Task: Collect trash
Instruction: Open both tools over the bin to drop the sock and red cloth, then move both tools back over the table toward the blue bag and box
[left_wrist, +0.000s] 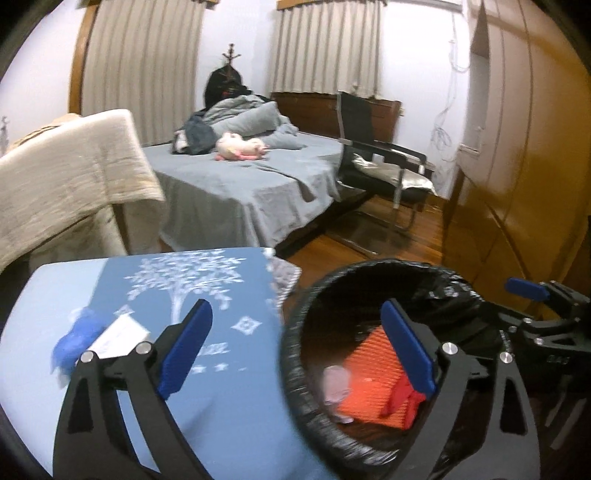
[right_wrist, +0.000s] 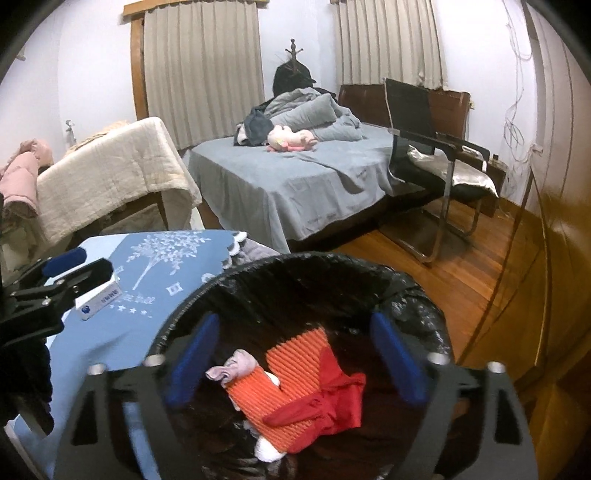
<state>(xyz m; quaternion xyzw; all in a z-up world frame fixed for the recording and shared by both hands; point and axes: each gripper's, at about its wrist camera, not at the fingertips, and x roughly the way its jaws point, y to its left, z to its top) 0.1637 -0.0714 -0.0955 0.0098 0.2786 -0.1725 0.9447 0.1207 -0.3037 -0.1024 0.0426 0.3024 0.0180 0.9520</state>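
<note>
A round bin with a black liner stands beside a table with a blue tree-print cloth. In the bin lie an orange ribbed wrapper with a red ribbon, a pinkish crumpled scrap and a white wad. My right gripper hangs open over the bin's mouth, nothing between its pads. My left gripper is open too, straddling the bin's rim and the table edge, empty. A small white box and a blurred blue lump rest on the cloth.
A bed with grey sheets carries a plush toy and piled bedding. A black chair stands on the wooden floor. A cream blanket drapes a rack at left. A wooden wardrobe fills the right side.
</note>
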